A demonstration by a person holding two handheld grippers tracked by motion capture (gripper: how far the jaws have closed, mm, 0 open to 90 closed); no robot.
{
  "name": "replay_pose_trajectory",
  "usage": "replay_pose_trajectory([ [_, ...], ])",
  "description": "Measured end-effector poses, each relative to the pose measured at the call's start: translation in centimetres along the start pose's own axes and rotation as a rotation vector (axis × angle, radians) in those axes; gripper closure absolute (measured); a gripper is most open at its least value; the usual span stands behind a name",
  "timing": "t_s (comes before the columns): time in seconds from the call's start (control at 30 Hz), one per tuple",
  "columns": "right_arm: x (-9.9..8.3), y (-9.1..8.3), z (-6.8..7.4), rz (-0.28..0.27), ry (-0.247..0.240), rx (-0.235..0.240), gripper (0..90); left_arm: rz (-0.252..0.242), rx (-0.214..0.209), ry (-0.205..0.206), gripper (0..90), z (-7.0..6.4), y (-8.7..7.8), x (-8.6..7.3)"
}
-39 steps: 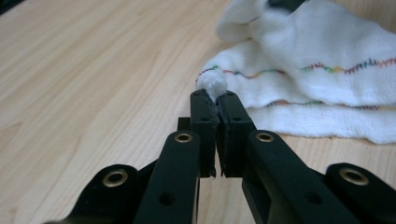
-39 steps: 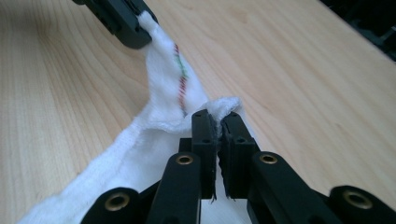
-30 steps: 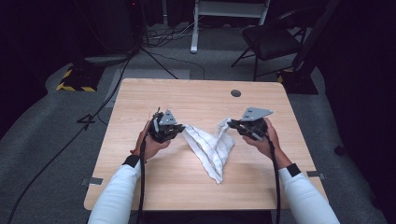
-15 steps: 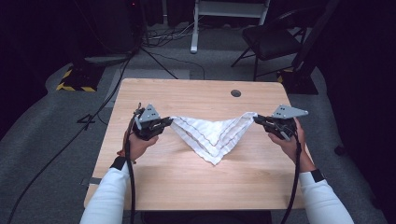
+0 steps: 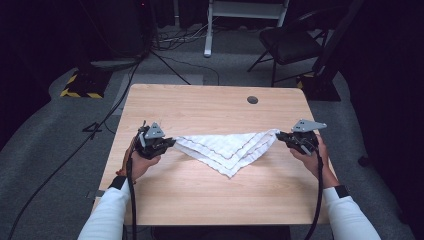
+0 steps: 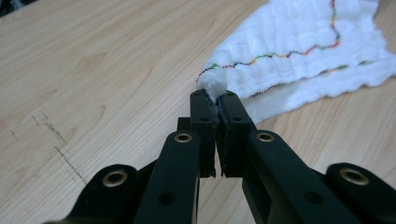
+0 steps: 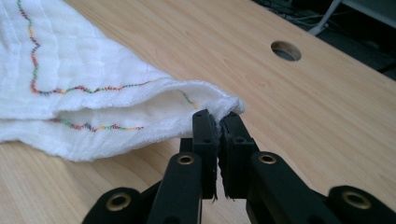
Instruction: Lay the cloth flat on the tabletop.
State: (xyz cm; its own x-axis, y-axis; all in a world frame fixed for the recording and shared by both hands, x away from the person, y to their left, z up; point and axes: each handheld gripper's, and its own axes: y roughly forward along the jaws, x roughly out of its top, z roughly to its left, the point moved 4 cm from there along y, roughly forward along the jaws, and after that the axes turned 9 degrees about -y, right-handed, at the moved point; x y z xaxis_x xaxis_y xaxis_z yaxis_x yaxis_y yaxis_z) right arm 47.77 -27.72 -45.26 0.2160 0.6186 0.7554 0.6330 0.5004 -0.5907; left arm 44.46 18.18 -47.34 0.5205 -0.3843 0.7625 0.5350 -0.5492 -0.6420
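Note:
A white cloth [image 5: 227, 148] with multicoloured zigzag stitching is stretched across the middle of the wooden table [image 5: 210, 107], folded into a triangle whose point faces me. My left gripper [image 5: 170, 142] is shut on the cloth's left corner [image 6: 214, 84]. At the right, my right gripper [image 5: 278, 135] is shut on the opposite corner [image 7: 229, 106]. The cloth [image 6: 303, 51] lies in two layers, and the layers [image 7: 93, 102] gape slightly near the right jaws. Both hands hold the grippers just above the tabletop.
A round cable hole [image 5: 252, 100] sits in the table near its far right, also in the right gripper view [image 7: 286, 50]. Beyond the table stand a black chair [image 5: 290, 42], a white stand [image 5: 235, 10] and a yellow-black striped block [image 5: 80, 85] on the floor.
Both grippers have moved apart, left going left and right going right, pulling the bunched cloth out into a wide flat triangle on the table.

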Motion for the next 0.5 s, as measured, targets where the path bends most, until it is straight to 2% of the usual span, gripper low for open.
replay_pose_trajectory([
  [0.07,-0.4,0.6,0.0,0.021,-0.002,-0.002,86.1,0.010,0.001,0.004,86.1,0.1,0.4,-0.1],
  [0.1,-0.6,0.8,0.0,0.027,-0.003,-0.003,86.1,0.040,0.008,0.004,86.1,0.3,1.0,-0.5],
  [0.17,-1.0,1.2,-0.1,0.039,0.004,-0.002,86.1,0.066,0.020,-0.003,86.1,0.7,1.5,-1.0],
  [0.3,-2.0,1.9,-0.2,0.071,0.024,-0.001,86.1,0.092,0.028,-0.013,86.1,1.3,1.7,-1.6],
  [0.4,-2.4,2.2,-0.3,0.094,0.020,-0.002,86.1,0.108,0.029,0.003,86.1,1.1,1.8,-1.8],
  [0.5,-2.8,2.4,-0.2,0.101,0.022,0.002,86.2,0.134,0.018,-0.002,86.1,0.9,1.9,-2.1],
])
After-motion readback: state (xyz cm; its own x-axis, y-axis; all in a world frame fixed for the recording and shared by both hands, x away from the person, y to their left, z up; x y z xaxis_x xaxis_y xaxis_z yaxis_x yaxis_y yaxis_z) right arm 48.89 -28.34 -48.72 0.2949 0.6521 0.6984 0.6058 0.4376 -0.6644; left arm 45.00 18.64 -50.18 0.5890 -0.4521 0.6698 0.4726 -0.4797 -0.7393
